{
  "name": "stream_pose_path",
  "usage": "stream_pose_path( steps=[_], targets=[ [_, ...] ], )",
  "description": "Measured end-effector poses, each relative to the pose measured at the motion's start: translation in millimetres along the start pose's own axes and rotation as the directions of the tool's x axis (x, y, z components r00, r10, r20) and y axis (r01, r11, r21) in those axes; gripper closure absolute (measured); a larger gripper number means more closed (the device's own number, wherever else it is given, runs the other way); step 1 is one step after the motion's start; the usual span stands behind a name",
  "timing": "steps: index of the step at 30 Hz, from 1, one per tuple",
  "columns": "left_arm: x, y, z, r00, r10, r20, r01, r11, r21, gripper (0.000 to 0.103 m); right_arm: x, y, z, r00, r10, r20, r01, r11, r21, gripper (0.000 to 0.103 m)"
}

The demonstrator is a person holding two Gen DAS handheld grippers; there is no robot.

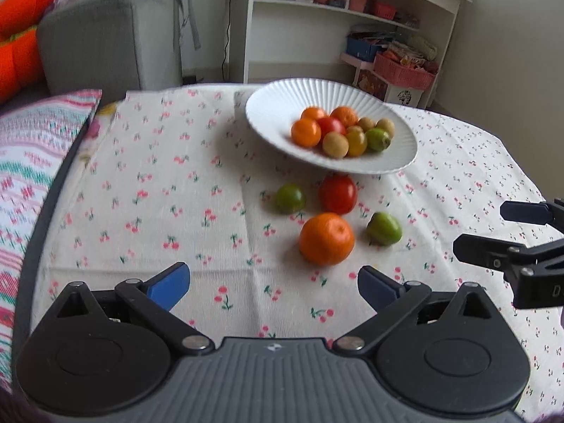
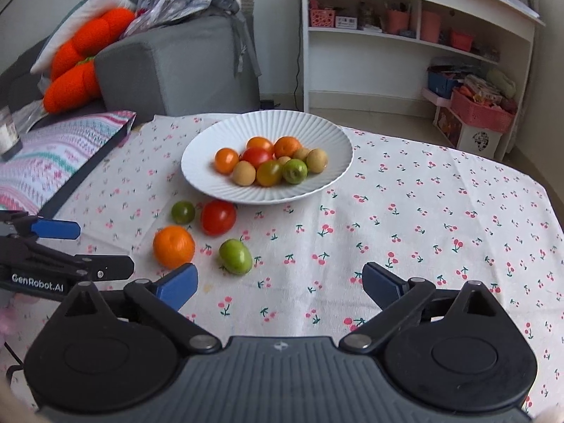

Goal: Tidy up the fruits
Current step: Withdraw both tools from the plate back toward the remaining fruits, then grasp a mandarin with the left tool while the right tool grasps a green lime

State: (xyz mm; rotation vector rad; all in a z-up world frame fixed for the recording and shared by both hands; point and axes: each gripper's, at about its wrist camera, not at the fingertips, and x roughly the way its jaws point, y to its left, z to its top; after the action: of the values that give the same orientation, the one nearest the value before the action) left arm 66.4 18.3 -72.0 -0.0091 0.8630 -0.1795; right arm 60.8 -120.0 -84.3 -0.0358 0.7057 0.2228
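cherry-print tablecloth [image 2: 423, 211], white shelf [image 2: 416, 35] behind, ribbed plate [image 2: 211, 183] of fruit, both grippers' jaws wide, empty

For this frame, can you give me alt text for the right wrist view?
Four loose fruits lie on a cherry-print tablecloth in front of a white ribbed plate heaped with fruit. The right gripper is open and empty in the foreground.
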Motion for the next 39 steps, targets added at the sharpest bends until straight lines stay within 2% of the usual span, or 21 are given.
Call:
stream_pose_path(
  steps=[2, 6, 17, 21, 23, 25, 29, 32, 35, 36, 39],
  targets=[
    [3.1, 1.0, -2.7, 1.000, -0.006, -0.002, 0.006, 1.000, -0.008, 0.010, 2.6, 0.6, -2.0, 1.000, 0.011, 0.000, -0.011, 1.000, 0.003, 0.002],
    [6.0, -1.6, -10.3, 0.999, -0.011, 0.037, 0.009, 0.999, 0.043, 0.010, 8.2, -0.8, -6.7, 0.999, 0.029, 0.012, -0.030, 0.999, 0.013, 0.001],
    [20.2, -8.5, -17.1, 0.997, -0.051, 0.055, 0.047, 0.996, 0.078, 0.010, 22.7, -5.8, -11.5, 1.000, 0.005, -0.004, -0.005, 1.000, 0.017, 0.001],
    [26.4, -15.8, -14.8, 0.996, -0.062, 0.071, 0.055, 0.994, 0.091, 0.013, 27.0, -11.0, -11.8, 1.000, -0.006, -0.013, 0.007, 1.000, 0.030, 0.001],
    [30.9, -17.8, -13.2, 0.995, -0.068, 0.073, 0.061, 0.994, 0.089, 0.017, 28.9, -14.0, -12.1, 1.000, -0.013, -0.018, 0.013, 0.999, 0.037, 0.001],
    [35.2, -18.5, -11.9, 0.995, -0.075, 0.071, 0.069, 0.994, 0.083, 0.026, 30.8, -16.6, -12.7, 1.000, -0.017, -0.021, 0.017, 0.999, 0.042, 0.001],
    [40.1, -20.7, -10.0, 0.994, -0.078, 0.076, 0.071, 0.994, 0.085, 0.034, 34.7, -20.7, -14.4, 0.999, -0.016, -0.029, 0.018, 0.999, 0.050, 0.001],
    [41.6, -21.4, -7.6, 0.993, -0.080, 0.083, 0.073, 0.994, 0.084, 0.045, 37.0, -21.8, -14.9, 0.999, -0.013, -0.031, 0.015, 0.999, 0.049, 0.002],
    [41.5, -21.6, -5.4, 0.992, -0.093, 0.083, 0.086, 0.993, 0.084, 0.064, 38.4, -21.6, -14.1, 1.000, -0.006, -0.029, 0.007, 0.999, 0.051, 0.003],
    [41.5, -22.2, -4.4, 0.992, -0.100, 0.080, 0.093, 0.992, 0.085, 0.073, 38.5, -21.3, -14.0, 1.000, -0.002, -0.028, 0.003, 0.999, 0.050, 0.003],
    [40.5, -23.1, -2.9, 0.993, -0.096, 0.071, 0.089, 0.992, 0.087, 0.073, 39.3, -17.9, -13.6, 1.000, 0.010, -0.022, -0.009, 0.999, 0.043, 0.005]
  ],
)
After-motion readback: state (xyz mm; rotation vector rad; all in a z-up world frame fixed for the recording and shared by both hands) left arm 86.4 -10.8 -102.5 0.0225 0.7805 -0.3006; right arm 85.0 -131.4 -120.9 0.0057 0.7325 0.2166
